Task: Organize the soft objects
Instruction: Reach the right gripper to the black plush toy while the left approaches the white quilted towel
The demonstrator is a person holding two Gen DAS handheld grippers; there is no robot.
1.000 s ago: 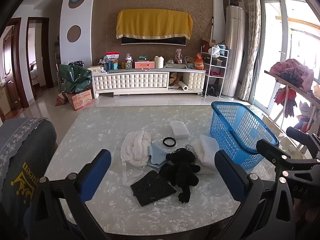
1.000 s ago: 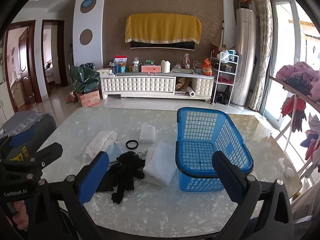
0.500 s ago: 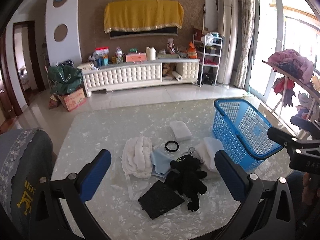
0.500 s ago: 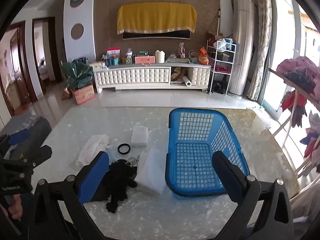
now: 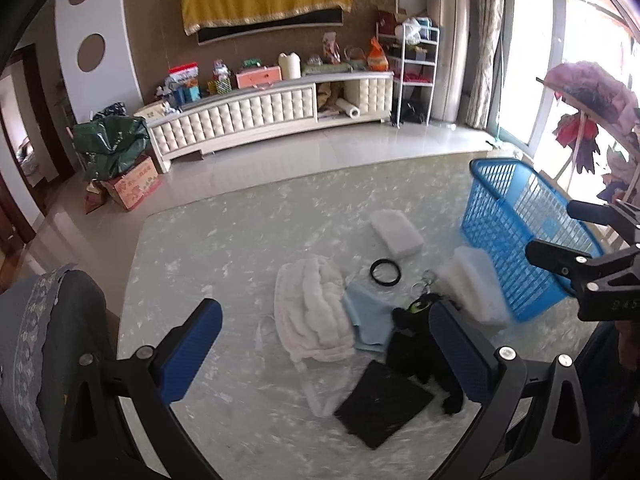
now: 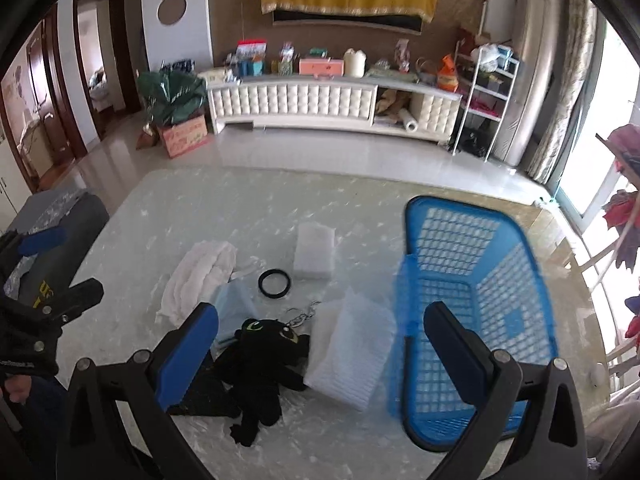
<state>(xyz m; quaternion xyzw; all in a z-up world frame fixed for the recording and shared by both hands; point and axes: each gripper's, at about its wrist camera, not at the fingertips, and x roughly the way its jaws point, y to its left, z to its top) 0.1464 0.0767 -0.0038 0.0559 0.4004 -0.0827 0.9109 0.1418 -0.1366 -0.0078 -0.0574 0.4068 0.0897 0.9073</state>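
Inventory from my two hand-held grippers, both above the pale marbled glass tabletop (image 5: 240, 240).

Left gripper (image 5: 326, 346): blue-padded fingers spread wide, nothing between them. Right gripper (image 6: 320, 346): likewise spread wide and holding nothing.

Soft items, clustered mid-table:
- Black plush dragon toy (image 6: 264, 364) with green eyes and a metal keyring chain (image 6: 300, 316) at its head; lying flat, limbs trailing toward me. It touches the ribbed pad on its right and overlaps the black square on its left.
- White ribbed foam pad (image 6: 352, 352), rectangular, lying just beside the basket's near-left wall.
- Small white foam block (image 6: 314, 250), rectangular, farther back, apart from the rest.
- Fluffy white folded towel (image 5: 312, 316), ridged pile, leftmost of the cluster.
- Pale blue cloth (image 5: 370, 322), flat, tucked between the towel and the dragon, touching both.
- Flat black fabric square (image 5: 384, 404), nearest me, one corner under the dragon.
- Black rubber ring (image 6: 274, 284), lying flat between the foam block and the blue cloth.

Container: blue plastic lattice basket (image 6: 520, 280), upright at the table's right side, interior bare as far as I can see.

Also in view: a grey patterned chair back (image 5: 44, 352) at the table's left edge.
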